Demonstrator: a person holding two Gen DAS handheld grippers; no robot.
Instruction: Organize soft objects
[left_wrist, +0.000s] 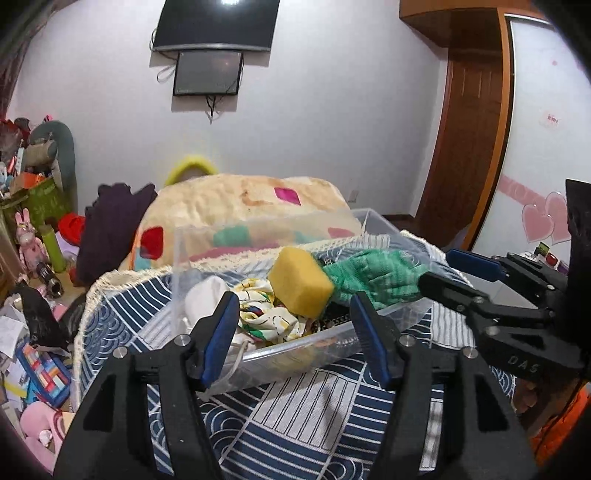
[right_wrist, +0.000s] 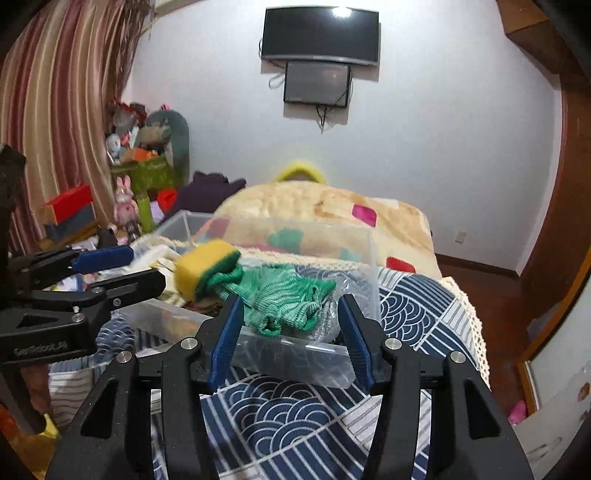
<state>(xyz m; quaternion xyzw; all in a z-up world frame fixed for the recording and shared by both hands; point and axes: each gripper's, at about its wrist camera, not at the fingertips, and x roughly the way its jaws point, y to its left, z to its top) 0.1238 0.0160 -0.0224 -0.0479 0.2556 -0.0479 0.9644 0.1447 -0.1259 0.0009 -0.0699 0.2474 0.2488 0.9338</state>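
Observation:
A clear plastic bin stands on a table covered with a blue and white patterned cloth. In it lie a yellow sponge, a green knitted cloth, a white cloth and a patterned yellow-white cloth. My left gripper is open and empty, just before the bin's near wall. My right gripper is open and empty at the bin's near edge, the green cloth beyond its jaws. It also shows in the left wrist view.
A large cream blanket with coloured patches lies behind the bin. Toys, boxes and clutter fill the floor on the left. A striped curtain hangs left. A wooden door stands right.

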